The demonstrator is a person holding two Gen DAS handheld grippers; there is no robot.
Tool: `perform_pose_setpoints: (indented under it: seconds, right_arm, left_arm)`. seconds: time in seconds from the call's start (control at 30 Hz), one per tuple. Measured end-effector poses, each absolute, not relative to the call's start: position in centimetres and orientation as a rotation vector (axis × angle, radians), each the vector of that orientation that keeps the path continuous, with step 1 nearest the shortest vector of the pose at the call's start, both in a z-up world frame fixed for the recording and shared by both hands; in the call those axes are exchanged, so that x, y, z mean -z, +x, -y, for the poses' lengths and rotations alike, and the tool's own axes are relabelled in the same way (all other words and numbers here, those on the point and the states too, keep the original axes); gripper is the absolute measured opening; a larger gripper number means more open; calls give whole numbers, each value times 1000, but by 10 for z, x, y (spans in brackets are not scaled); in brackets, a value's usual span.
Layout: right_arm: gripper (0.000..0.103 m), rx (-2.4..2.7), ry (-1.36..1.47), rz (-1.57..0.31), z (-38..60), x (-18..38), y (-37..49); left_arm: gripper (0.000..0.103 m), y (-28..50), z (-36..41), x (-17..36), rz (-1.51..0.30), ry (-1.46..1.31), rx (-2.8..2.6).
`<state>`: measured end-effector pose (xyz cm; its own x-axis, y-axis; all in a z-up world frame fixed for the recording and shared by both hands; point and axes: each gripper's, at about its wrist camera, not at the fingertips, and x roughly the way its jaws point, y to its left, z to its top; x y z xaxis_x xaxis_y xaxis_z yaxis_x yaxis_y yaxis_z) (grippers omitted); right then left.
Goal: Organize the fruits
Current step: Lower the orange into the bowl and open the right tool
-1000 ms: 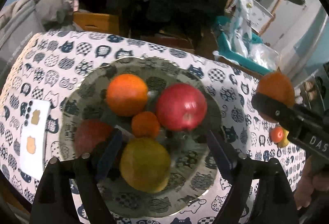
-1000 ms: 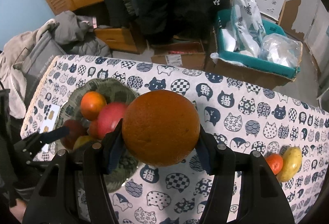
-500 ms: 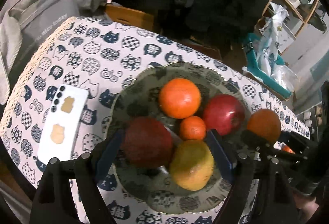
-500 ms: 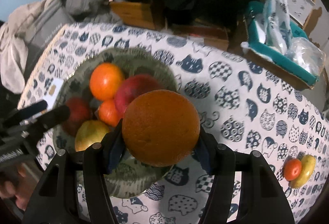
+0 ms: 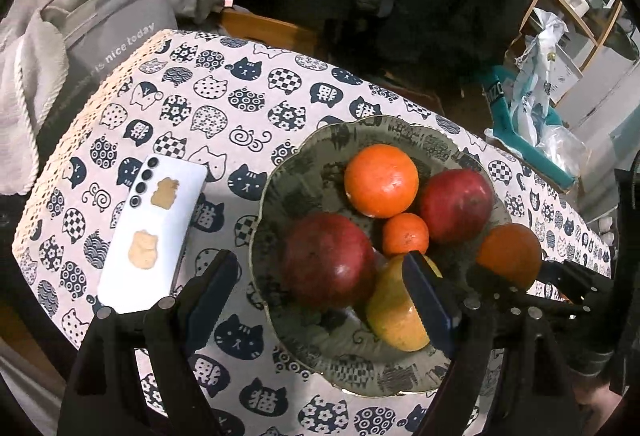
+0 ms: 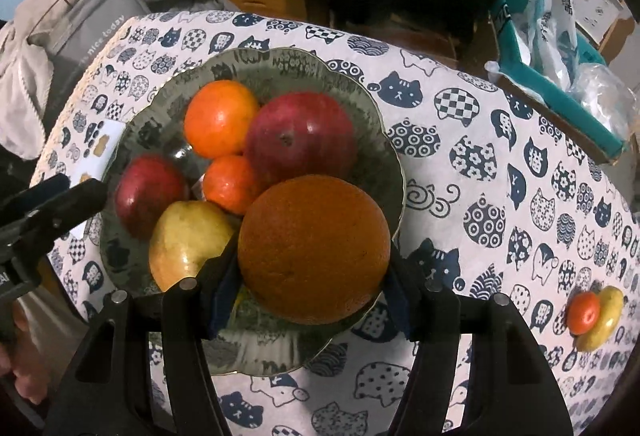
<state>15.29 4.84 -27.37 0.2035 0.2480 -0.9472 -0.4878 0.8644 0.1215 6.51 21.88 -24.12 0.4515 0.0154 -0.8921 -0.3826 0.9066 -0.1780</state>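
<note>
Green patterned plate [image 6: 384,124] on a cat-print tablecloth [image 5: 224,108], with five fruits in it: a dark red apple [image 5: 328,260] at the side nearest the phone [image 5: 152,236], a second red apple [image 5: 456,206] across from it, a bright orange [image 5: 381,180] toward the far rim, a small mandarin [image 5: 405,234] in the middle touching its neighbours, and a yellow pear [image 5: 394,316] at the near side. Right gripper [image 6: 311,268] pointing steeply down over the near right edge of the plate, with the big orange [image 6: 314,248] between its fingers. Jaws just been easing apart, yet both blue pads seemingly against the fruit's sides, so pinching it as far as can be made out. From the left wrist view, the same big orange low at the plate's right rim, just beside the second red apple; resting on the plate or not, cannot tell. Left gripper [image 5: 318,264] over the phone side of the plate, jaws spread wide and pinching nothing. Dark red apple in view between its fingers, with one finger over the tablecloth beside the plate and the other in front of the pear. Phone lying flat on the cloth, camera side up, near the plate but apart from it. Far off on the right of the cloth, well apart from the plate, a small orange fruit [image 6: 583,314] touching a yellow fruit [image 6: 604,316].
</note>
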Motion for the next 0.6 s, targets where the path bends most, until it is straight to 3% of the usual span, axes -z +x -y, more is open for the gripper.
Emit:
perform_pose_setpoints:
  seconds: [0.13, 0.23, 0.6]
  right_arm:
    - [64, -518, -236, -1257, -50, 270, 150]
    - [78, -520, -227, -1216, -49, 260, 148]
    - [78, -497, -163, -1078, -32, 201, 148]
  left_arm:
    - [86, 62, -220, 238, -1077, -381, -259]
    - [86, 60, -219, 234, -1071, -376, -256]
    - [86, 53, -204, 206, -1030, -334, -215]
